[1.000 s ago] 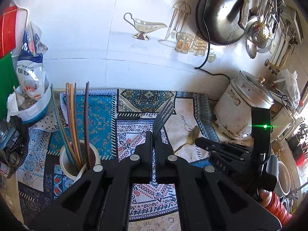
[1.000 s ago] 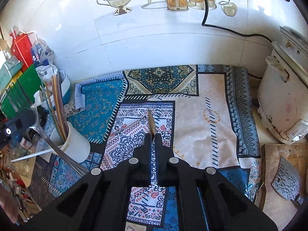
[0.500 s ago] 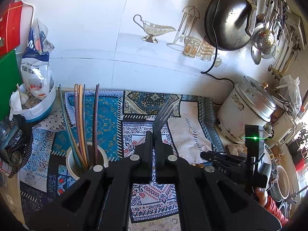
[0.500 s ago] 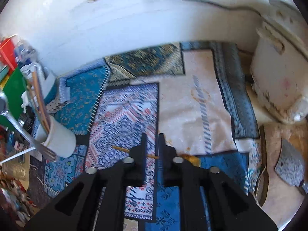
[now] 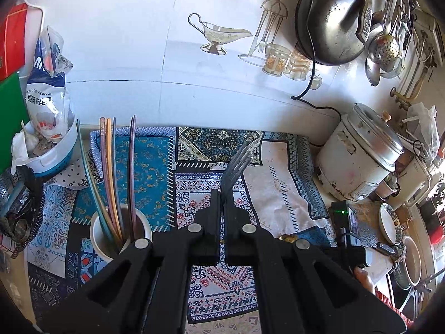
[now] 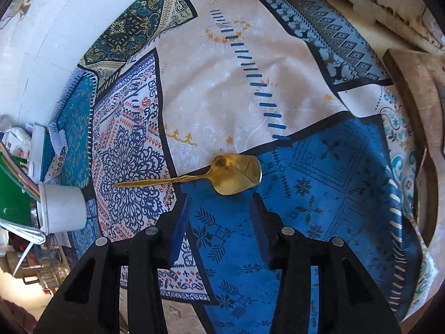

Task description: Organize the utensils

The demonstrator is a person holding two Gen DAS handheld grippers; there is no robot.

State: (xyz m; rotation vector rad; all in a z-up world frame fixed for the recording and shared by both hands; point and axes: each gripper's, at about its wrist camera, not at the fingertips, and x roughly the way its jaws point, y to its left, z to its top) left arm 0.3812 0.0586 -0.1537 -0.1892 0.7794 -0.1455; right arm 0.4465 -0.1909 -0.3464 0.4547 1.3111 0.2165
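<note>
one gold spoon point(image 6: 236, 175), one fork point(image 5: 235, 167)

A: What changed at the right gripper point(image 6: 219, 208)?
B: Its jaws have just been opening; the gold spoon point(image 6: 222, 175) they clamped now lies just beyond them on the patterned cloth point(image 6: 319, 167), seemingly untouched.

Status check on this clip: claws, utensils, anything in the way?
Left claw shut on fork. Right claw open, jaws just been opening, nothing between them. Gold spoon flat on cloth just ahead. White cup holds chopsticks. Path clear.
</note>
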